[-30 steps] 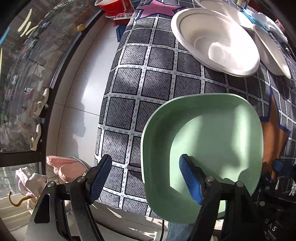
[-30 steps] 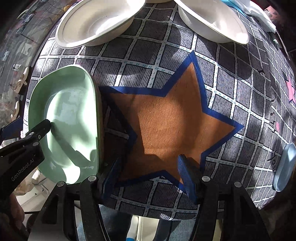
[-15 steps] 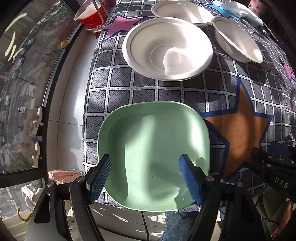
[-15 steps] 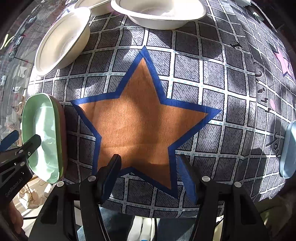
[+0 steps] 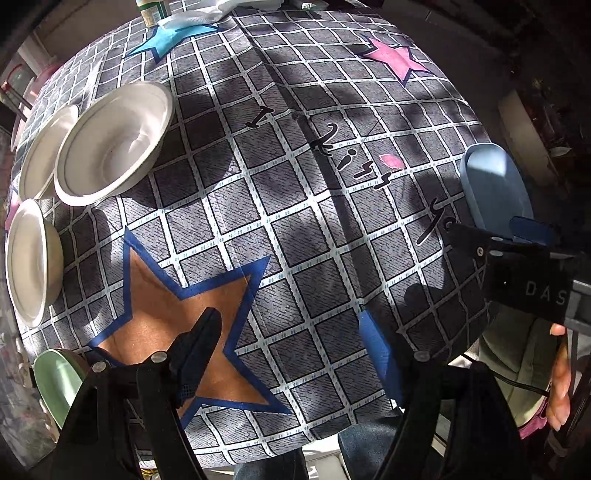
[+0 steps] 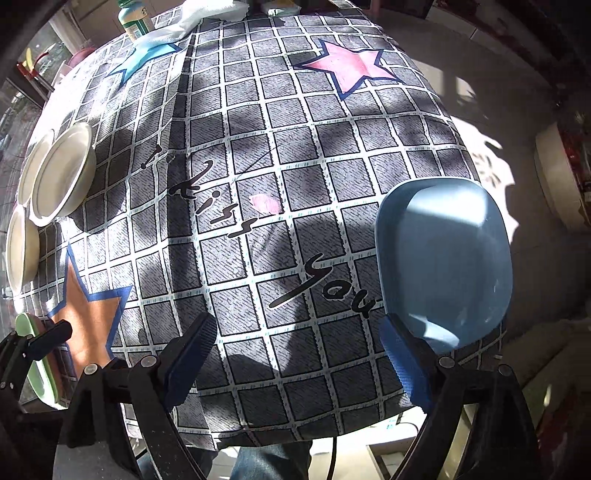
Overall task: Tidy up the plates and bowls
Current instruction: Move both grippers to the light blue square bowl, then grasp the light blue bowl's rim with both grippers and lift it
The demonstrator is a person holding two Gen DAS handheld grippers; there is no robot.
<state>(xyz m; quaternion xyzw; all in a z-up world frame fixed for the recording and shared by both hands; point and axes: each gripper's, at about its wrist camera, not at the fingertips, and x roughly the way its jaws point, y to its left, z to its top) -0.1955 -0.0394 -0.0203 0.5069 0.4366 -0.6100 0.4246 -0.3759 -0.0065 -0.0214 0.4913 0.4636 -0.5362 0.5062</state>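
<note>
At the far left edge of the table, the green plate (image 5: 55, 380) lies on the checked tablecloth (image 5: 295, 221), only a sliver of it showing in either view; in the right wrist view it sits behind the tip of the left gripper (image 6: 44, 338), so its full outline cannot be made out. Above it along the left side stand three white bowls (image 5: 110, 144), two overlapping and one apart nearer the green plate; the left wrist view shows their insides, the right wrist view squeezes them to thin rims at the edge. The orange star (image 5: 184, 328) printed on the cloth lies under the left gripper (image 5: 295, 350), whose jaws are spread wide with nothing between them but cloth. Further right, the right wrist view shows the black script lettering and a pink star (image 6: 351, 66) clearly, while the left wrist view gives them smaller and partly shaded. The right gripper (image 6: 299, 354) is likewise wide apart and empty, its right finger just beside the near edge of the blue plate (image 6: 447, 266), which rests at the table's right edge; whether they touch I cannot tell. The left wrist view shows only the plate's upper part, the rest hidden behind the right gripper's body. A bottle (image 6: 135, 18) at the far edge is cut off at the top.
</note>
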